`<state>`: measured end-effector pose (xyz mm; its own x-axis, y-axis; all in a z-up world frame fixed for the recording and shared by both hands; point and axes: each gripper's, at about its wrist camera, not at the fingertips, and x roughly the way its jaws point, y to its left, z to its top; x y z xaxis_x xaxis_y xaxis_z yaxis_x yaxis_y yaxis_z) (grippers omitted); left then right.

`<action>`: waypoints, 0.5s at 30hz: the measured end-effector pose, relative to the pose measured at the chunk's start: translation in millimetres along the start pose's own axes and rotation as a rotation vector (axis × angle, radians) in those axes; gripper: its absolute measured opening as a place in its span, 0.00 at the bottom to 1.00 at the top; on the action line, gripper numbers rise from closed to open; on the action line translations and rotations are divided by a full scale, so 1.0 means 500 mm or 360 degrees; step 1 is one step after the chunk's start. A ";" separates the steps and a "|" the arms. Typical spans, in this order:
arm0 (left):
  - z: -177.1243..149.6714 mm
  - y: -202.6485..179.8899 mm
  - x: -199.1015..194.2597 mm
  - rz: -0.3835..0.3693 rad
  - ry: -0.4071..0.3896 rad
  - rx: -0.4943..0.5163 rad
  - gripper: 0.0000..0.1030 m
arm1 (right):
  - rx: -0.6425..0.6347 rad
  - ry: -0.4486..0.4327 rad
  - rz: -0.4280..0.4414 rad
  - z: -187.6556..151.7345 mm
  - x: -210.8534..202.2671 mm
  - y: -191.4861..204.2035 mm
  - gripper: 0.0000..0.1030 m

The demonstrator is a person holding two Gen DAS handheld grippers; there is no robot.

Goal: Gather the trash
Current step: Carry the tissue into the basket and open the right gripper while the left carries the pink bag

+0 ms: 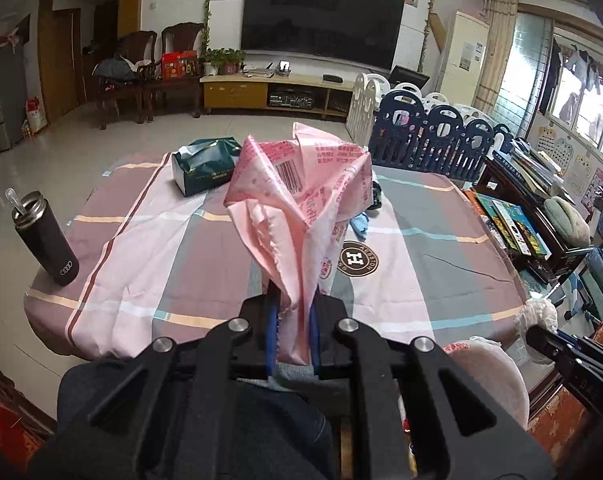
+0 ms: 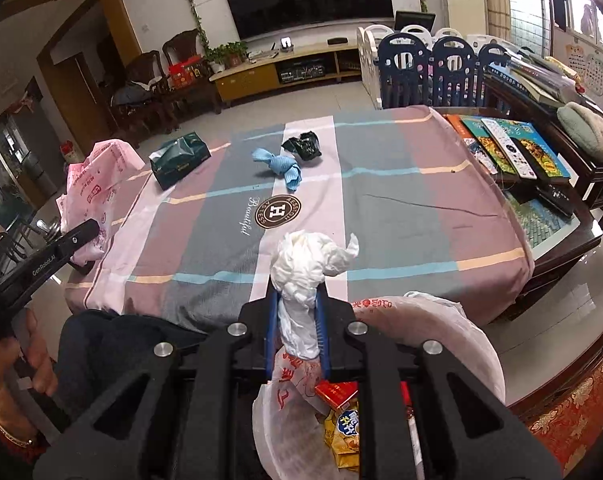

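Black tumbler (image 1: 45, 236) stands at the table's left edge. Green tissue pack (image 2: 179, 160) near the far left corner of the checked cloth (image 2: 401, 208). My left tongs (image 1: 293, 316) pinch a crumpled pink wrapper (image 1: 297, 184), lifted clear of the cloth. Mid-table toward the far edge: blue rag (image 2: 279, 166) touching a black crumpled bag (image 2: 303, 145). My right tongs (image 2: 299, 312) pinch a white tissue wad (image 2: 309, 264) over the near edge, above the lined bin (image 2: 461, 344) holding snack packets (image 2: 341, 428).
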<state>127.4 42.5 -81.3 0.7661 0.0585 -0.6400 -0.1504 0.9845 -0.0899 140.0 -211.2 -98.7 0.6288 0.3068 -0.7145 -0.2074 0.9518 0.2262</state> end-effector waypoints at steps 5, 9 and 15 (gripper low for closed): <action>-0.011 -0.032 -0.099 -0.0020 -0.0080 0.0054 0.13 | -0.0033 -0.0103 -0.0015 -0.013 -0.087 0.002 0.17; -0.026 -0.064 -0.164 -0.0042 -0.0117 0.0102 0.13 | -0.0039 -0.0141 -0.0040 -0.036 -0.139 -0.012 0.17; -0.027 -0.100 -0.222 -0.0090 -0.0188 0.0149 0.13 | 0.0004 -0.0140 -0.0100 -0.050 -0.166 -0.043 0.17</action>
<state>41.5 -15.2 -16.3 0.8408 0.0163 -0.5410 -0.0504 0.9976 -0.0482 73.7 -257.3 -60.9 0.7040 0.2457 -0.6664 -0.1636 0.9691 0.1845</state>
